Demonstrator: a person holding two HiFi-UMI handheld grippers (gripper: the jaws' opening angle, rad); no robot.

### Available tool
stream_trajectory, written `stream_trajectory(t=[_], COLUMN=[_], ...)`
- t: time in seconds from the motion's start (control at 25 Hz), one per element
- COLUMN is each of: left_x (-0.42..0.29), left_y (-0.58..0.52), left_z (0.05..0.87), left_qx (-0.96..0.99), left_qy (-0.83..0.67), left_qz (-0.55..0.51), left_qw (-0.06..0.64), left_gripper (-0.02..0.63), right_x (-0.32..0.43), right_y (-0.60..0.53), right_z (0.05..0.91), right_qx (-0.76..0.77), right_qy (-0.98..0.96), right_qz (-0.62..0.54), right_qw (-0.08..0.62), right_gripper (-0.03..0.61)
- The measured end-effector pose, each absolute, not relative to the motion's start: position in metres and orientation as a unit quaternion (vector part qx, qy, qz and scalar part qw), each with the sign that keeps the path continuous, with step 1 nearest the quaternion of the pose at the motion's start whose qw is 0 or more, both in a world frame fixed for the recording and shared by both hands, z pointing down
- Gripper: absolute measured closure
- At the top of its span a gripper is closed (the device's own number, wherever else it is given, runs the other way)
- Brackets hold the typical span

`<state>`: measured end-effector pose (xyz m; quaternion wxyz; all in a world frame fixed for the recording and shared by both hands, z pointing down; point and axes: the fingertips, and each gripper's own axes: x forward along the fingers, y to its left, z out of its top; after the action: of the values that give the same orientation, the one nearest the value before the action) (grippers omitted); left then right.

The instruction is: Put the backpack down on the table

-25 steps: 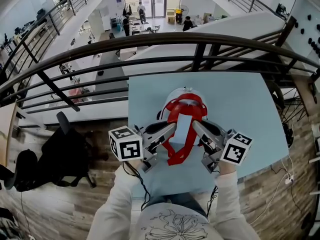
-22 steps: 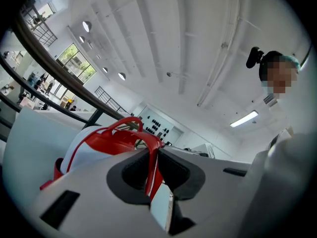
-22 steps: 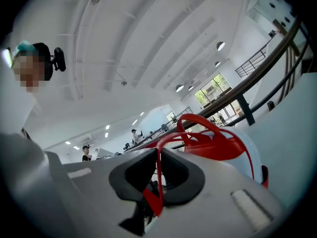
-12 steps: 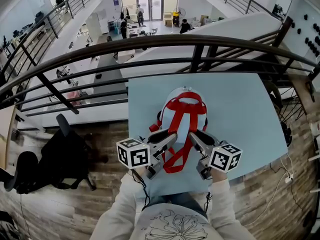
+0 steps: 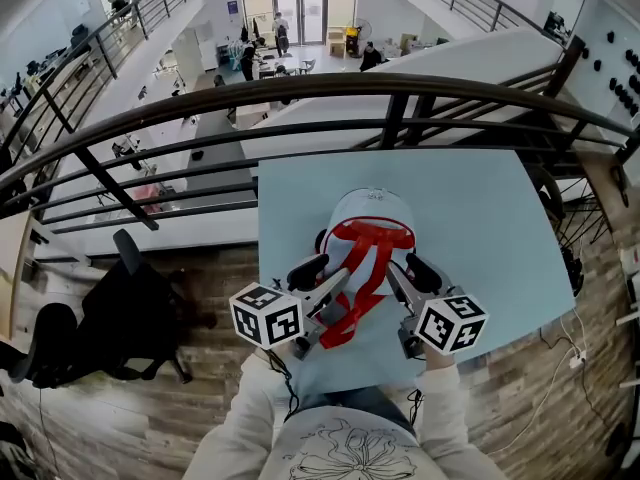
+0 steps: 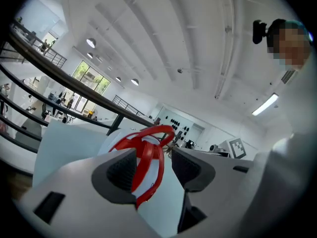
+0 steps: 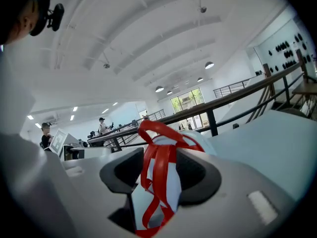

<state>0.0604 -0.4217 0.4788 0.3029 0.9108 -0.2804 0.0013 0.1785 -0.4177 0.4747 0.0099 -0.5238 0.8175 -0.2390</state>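
Note:
The backpack (image 5: pixel 366 214), pale with red straps (image 5: pixel 362 264), lies flat on the light blue table (image 5: pixel 490 218). My left gripper (image 5: pixel 322 280) and right gripper (image 5: pixel 412 278) flank its near end, both low over the table. Both sets of jaws are opening. In the left gripper view a red strap loop (image 6: pixel 149 152) runs loose between the pads of the left gripper (image 6: pixel 153 167), close to the left pad with a gap to the right one. In the right gripper view the straps (image 7: pixel 159 166) hang slack between the spread pads of the right gripper (image 7: pixel 161 175), with the bag's body (image 7: pixel 200 140) behind.
A dark curved railing (image 5: pixel 300 86) runs just beyond the table's far edge, with a drop to a lower floor behind it. A black office chair (image 5: pixel 130 308) stands left of the table. The table's near edge lies right under the grippers.
The backpack has sunk from hanging by its straps to lying on the table. Both grippers came down with it, and their jaws went from shut on the straps to spread apart.

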Motion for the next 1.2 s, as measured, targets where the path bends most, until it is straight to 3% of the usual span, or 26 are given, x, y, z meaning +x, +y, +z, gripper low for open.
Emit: stream_trajectory(t=[0.44,0.6,0.76,0.88,1.2], left_x=[0.061,0.061,0.054,0.045,0.036], left_y=[-0.433,-0.442,-0.450,-0.455,-0.457], left_z=[0.410,0.390,0.377,0.374,0.371], left_qx=[0.923,0.915,0.900,0.886,0.866], left_qy=[-0.320,-0.367,-0.414,-0.445,-0.488], left_qz=[-0.040,-0.031,-0.037,-0.046,-0.039], left_qw=[0.212,0.164,0.132,0.123,0.096], left_gripper=[0.410,0.500,0.565,0.589,0.607], right_x=[0.185,0.183,0.188,0.196,0.203], right_y=[-0.421,-0.426,-0.428,-0.430,-0.432], right_z=[0.401,0.389,0.378,0.370,0.362], right_qx=[-0.543,-0.549,-0.567,-0.590,-0.607], right_qy=[0.825,0.825,0.816,0.801,0.789], right_qz=[-0.150,-0.125,-0.101,-0.074,-0.060], right_qw=[0.048,0.041,0.052,0.063,0.072], right_gripper=[0.377,0.387,0.449,0.551,0.568])
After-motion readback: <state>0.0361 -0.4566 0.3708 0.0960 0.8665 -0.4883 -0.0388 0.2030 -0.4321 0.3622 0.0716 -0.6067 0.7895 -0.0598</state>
